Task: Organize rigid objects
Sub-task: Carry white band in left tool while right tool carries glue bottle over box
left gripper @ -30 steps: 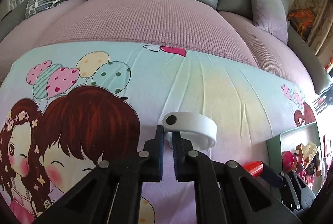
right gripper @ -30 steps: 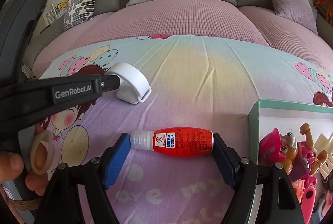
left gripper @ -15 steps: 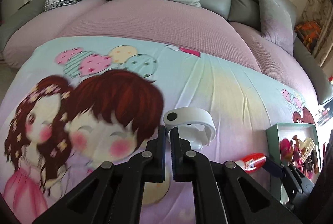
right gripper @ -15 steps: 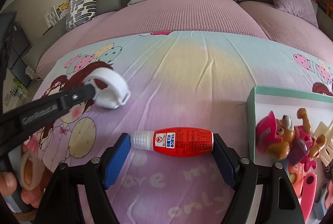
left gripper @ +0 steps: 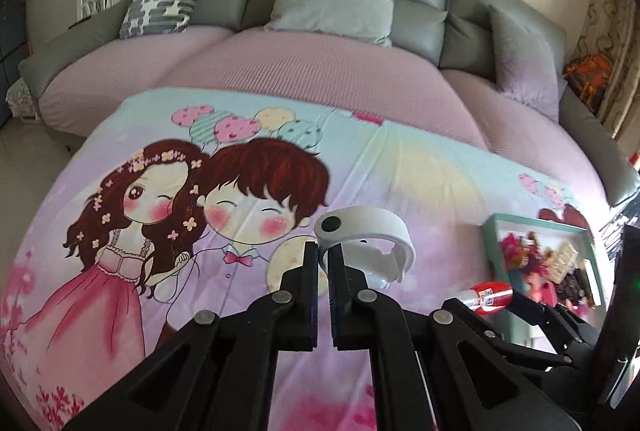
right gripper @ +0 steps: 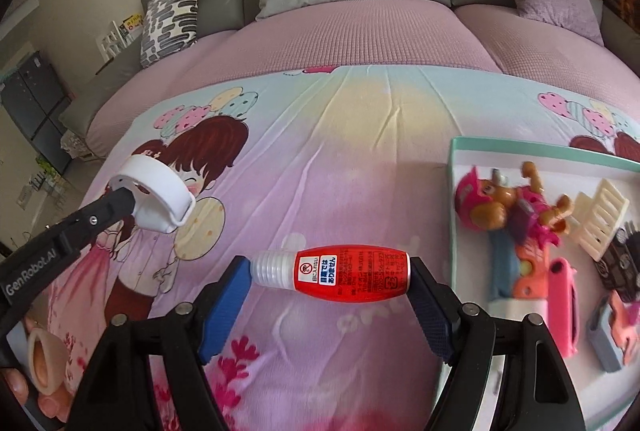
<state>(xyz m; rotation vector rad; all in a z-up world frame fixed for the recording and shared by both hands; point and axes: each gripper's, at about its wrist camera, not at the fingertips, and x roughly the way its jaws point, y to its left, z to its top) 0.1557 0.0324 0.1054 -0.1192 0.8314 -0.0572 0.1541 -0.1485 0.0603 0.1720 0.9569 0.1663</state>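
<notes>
Behind everything, a grey sofa with cushions fills the top of both frames, and a cartoon-printed bedsheet [right gripper: 360, 159] covers the surface below. To finish this step well, I judge both loads should travel level toward the teal-rimmed white tray of toys [right gripper: 454, 191] at the right edge and be let go only once low over a bare spot, clear of the pink toy dog [right gripper: 504, 207]. At lower centre, the right hand-held gripper [right gripper: 328, 273] stands wide, its blue pads pressing both ends of a red plastic bottle with a clear ribbed cap [right gripper: 352, 271], crosswise above the sheet. At centre, the left hand-held gripper [left gripper: 323, 263] is pinched nearly closed on the rim of a white plastic ring-shaped holder [left gripper: 368, 235], carried clear of the sheet.
</notes>
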